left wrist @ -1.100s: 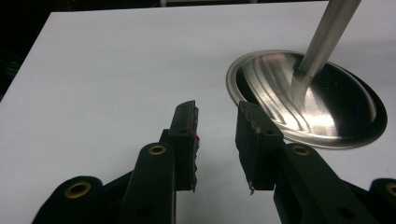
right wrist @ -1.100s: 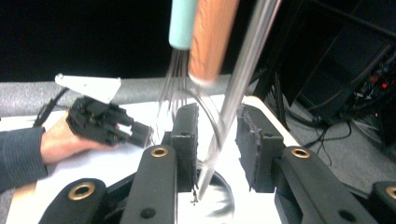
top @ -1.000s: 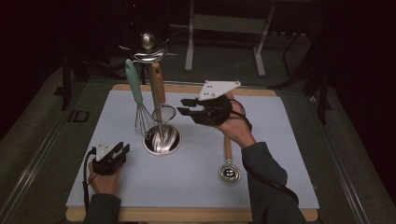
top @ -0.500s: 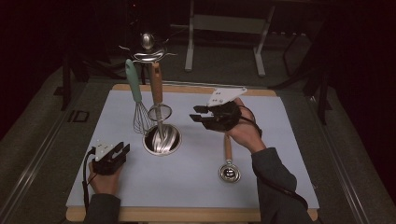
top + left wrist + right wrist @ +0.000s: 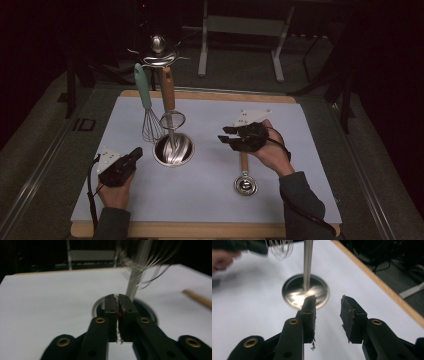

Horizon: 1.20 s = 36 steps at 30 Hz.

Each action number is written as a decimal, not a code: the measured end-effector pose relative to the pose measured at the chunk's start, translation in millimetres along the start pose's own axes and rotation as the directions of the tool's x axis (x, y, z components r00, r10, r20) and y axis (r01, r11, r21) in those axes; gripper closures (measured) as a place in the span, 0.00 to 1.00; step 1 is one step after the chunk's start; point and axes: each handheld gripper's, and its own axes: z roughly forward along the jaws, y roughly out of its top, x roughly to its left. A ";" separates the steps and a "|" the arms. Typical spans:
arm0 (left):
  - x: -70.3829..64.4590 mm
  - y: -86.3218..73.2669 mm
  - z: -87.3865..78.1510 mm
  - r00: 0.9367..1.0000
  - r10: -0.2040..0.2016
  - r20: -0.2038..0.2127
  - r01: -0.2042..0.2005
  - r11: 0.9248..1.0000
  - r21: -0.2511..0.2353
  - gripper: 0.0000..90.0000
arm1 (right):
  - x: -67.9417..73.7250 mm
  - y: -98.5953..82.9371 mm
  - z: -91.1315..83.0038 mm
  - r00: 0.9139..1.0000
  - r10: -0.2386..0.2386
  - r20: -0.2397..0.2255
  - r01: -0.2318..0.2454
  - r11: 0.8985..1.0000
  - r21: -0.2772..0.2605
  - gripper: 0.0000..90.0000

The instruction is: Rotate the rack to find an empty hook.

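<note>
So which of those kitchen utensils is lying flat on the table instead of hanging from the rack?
The wooden-handled ladle by the right gripper lies flat on the white mat. The green-handled whisk and the brown-handled strainer hang from the rack.

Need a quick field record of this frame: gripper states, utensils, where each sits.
left hand-held gripper: shut, empty, beside the stand base
right hand-held gripper: open, empty, above the spoon handle
utensil stand: round steel base, upright pole, hooks on top
whisk: teal handle, hangs on stand
strainer: wooden handle, hangs on stand
spoon: lies flat on white mat
</note>
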 end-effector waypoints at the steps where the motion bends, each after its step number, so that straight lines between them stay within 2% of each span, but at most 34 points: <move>1: 0.3 3.3 -1.9 1.000 -0.015 0.010 0.015 1.000 -0.015 1.00 | 0.3 -4.5 1.0 1.000 0.004 0.003 -0.004 1.000 0.013 0.71; 3: 0.6 10.8 -5.8 0.999 -0.029 0.031 0.030 0.999 -0.044 1.00 | -0.3 -13.4 3.3 1.000 0.008 0.009 -0.008 1.000 0.027 0.71; 6: 0.9 23.1 -10.9 0.997 -0.048 0.068 0.053 0.995 -0.084 1.00 | -2.4 -24.7 7.0 0.999 0.041 0.016 -0.042 0.998 0.044 0.71; 8: 1.7 31.4 -14.1 0.993 -0.067 0.096 0.078 0.990 -0.115 1.00 | -2.9 -30.9 9.8 0.998 0.054 0.026 -0.055 0.997 0.060 0.70; 13: -0.3 50.6 -20.8 0.990 -0.068 0.127 0.090 0.981 -0.174 1.00 | -1.2 -45.5 15.5 0.998 0.059 0.038 -0.062 0.993 0.098 0.68; 20: -7.6 73.2 -23.6 0.989 -0.045 0.144 0.077 0.971 -0.226 1.00 | 5.4 -65.0 14.6 0.996 0.048 0.069 -0.059 0.985 0.162 0.66; 22: -6.7 78.5 -23.2 0.989 -0.042 0.144 0.075 0.969 -0.234 1.00 | 6.5 -71.0 12.1 0.995 0.060 0.075 -0.072 0.982 0.173 0.66; 27: -5.9 91.6 -25.1 0.989 -0.039 0.140 0.075 0.961 -0.267 1.00 | 8.4 -84.9 5.0 0.992 0.075 0.105 -0.092 0.982 0.163 0.64; 32: -7.0 105.0 -24.2 0.990 0.006 0.139 0.034 0.958 -0.285 1.00 | 9.5 -97.4 3.6 0.988 0.110 0.113 -0.125 0.981 0.145 0.63; 36: -9.2 115.1 -25.6 0.990 0.012 0.143 0.033 0.951 -0.308 1.00 | 9.2 -108.0 6.3 0.984 0.133 0.122 -0.150 0.978 0.143 0.63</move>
